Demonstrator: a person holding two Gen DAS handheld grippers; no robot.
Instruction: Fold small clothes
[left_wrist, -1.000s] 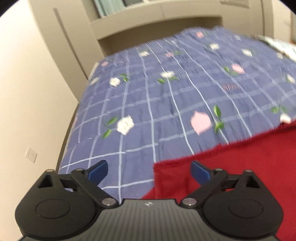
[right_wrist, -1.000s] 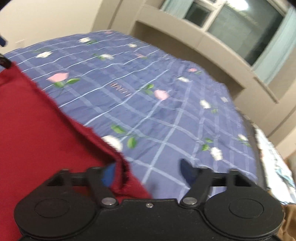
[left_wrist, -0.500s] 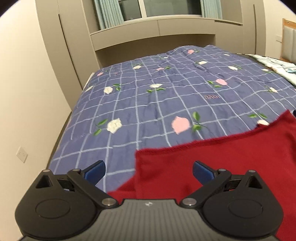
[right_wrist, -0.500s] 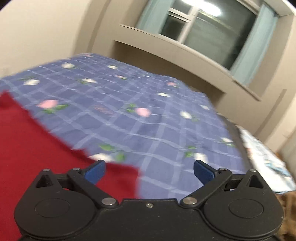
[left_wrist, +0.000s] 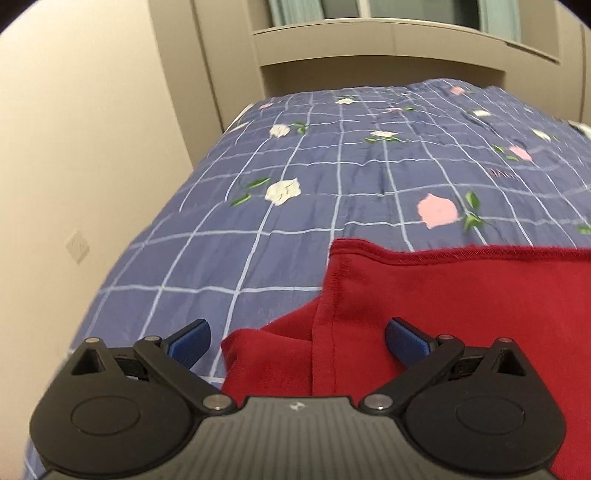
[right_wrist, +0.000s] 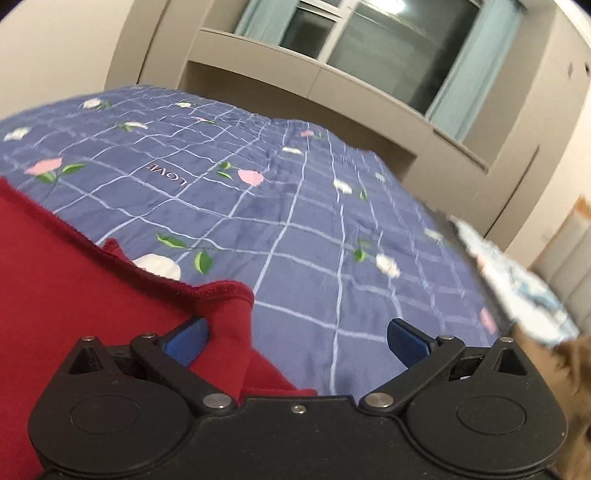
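Observation:
A red knit garment (left_wrist: 461, 306) lies on the blue checked bedspread (left_wrist: 295, 184) with flower prints. In the left wrist view its stitched left edge runs between the wide-apart blue fingers of my left gripper (left_wrist: 298, 341), which is open and close above the cloth. In the right wrist view the same red garment (right_wrist: 55, 288) fills the lower left. Its folded right corner sits between the jaws of my right gripper (right_wrist: 297, 339), beside the left pad. That gripper is open and the pads are not pressing on the cloth.
The bed's left side meets a beige wall (left_wrist: 74, 147) with a socket (left_wrist: 77, 246). A window ledge (right_wrist: 332, 85) and curtains stand beyond the bed's far end. A pale patterned cloth (right_wrist: 517, 280) lies at the bed's right edge.
The right gripper's jaws widened and let go of the red corner, which now lies on the bed. Both grippers sank closer to the garment.

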